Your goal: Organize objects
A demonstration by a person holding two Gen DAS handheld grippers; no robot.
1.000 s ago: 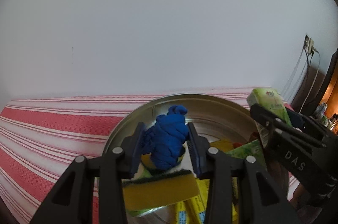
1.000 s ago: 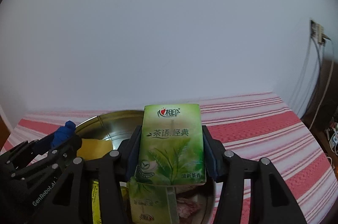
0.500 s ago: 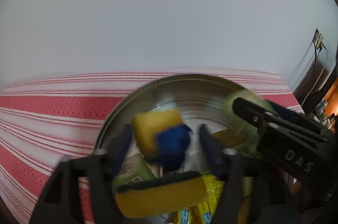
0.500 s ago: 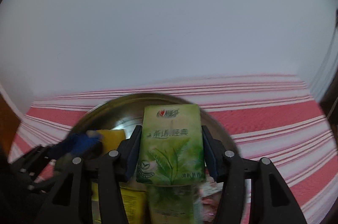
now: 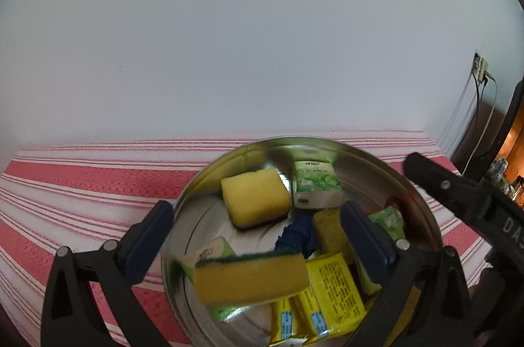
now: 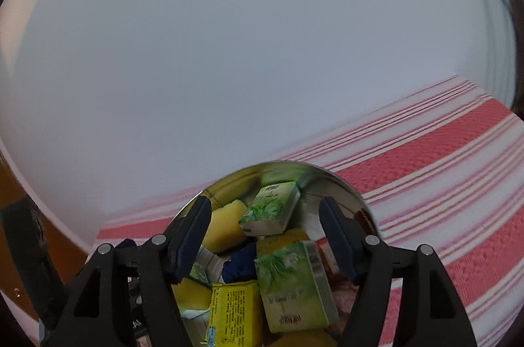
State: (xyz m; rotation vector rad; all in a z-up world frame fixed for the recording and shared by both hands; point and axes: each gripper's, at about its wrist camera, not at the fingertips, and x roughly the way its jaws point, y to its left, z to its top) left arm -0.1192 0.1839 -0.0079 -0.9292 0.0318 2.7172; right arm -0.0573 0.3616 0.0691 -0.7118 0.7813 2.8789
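A round metal basin (image 5: 209,173) sits on a red and white striped cloth (image 5: 82,183) and holds several items. In it lie a yellow sponge (image 5: 255,199), a green tissue pack (image 5: 314,188), a blue knotted cloth (image 5: 296,237) and yellow packets (image 5: 337,294). My left gripper (image 5: 255,235) is open and empty above the basin. My right gripper (image 6: 265,235) is open and empty over the basin (image 6: 340,186), with the green tissue pack (image 6: 271,211) lying beyond it and another green pack (image 6: 294,284) below.
A second yellow sponge with a green pad (image 5: 249,278) lies near the basin's front. The right gripper's black arm (image 5: 458,199) crosses the right side of the left wrist view. A white wall rises behind the table; a socket with cables (image 5: 479,68) is at the right.
My left gripper opened and dropped the blue cloth into the basin. My right gripper opened and released the green tissue pack, which now lies in the basin.
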